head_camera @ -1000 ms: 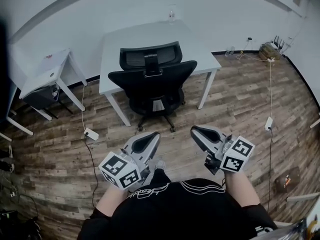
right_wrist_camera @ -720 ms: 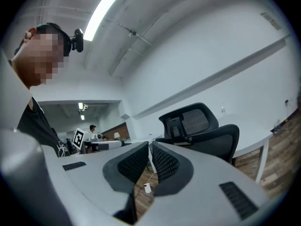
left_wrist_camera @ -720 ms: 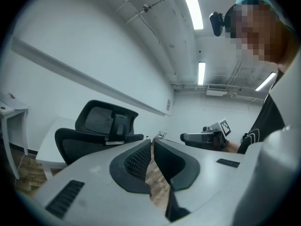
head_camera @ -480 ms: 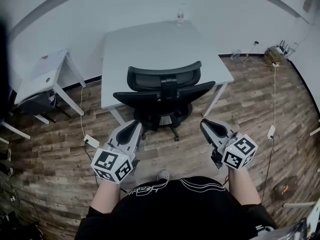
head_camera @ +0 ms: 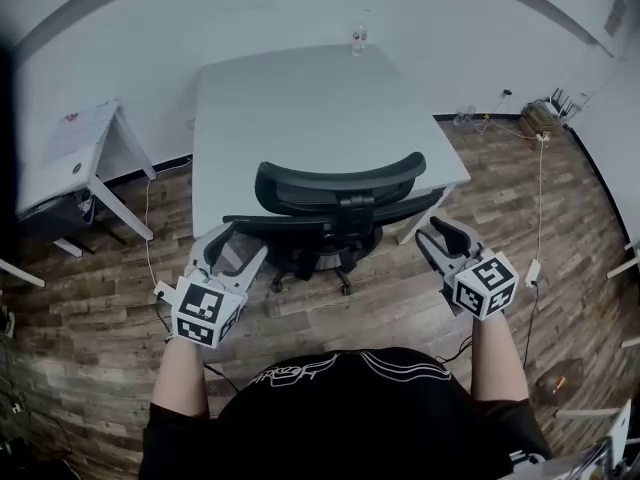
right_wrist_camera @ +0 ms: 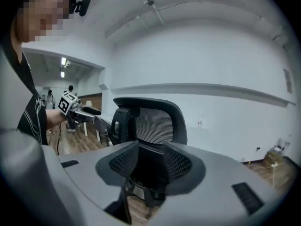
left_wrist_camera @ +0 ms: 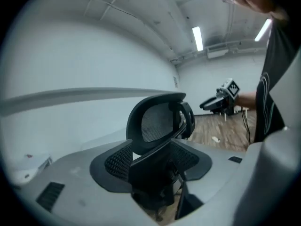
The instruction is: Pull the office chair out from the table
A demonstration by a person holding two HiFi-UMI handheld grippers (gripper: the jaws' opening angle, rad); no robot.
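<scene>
A black mesh office chair (head_camera: 340, 208) stands tucked against the near edge of the white table (head_camera: 300, 108). My left gripper (head_camera: 238, 246) is at the left end of the backrest. My right gripper (head_camera: 447, 233) is at its right end. Both have just been opening and stand open. In the left gripper view the chair's backrest edge (left_wrist_camera: 155, 159) and headrest (left_wrist_camera: 157, 121) show in the gap of the left gripper (left_wrist_camera: 157, 182). The right gripper (right_wrist_camera: 148, 182) frames the backrest (right_wrist_camera: 150, 161) the same way. No pad presses on the chair.
A small white side table (head_camera: 70, 153) stands at the left. A bottle (head_camera: 357, 36) sits at the table's far edge. Cables and a power strip (head_camera: 160, 290) lie on the wood floor at the left, another cable (head_camera: 540, 188) at the right. The wall is close behind.
Both grippers have moved forward from in front of the body to the two ends of the chair's backrest. Their jaws, shut before, now stand apart. The chair fills more of the view.
</scene>
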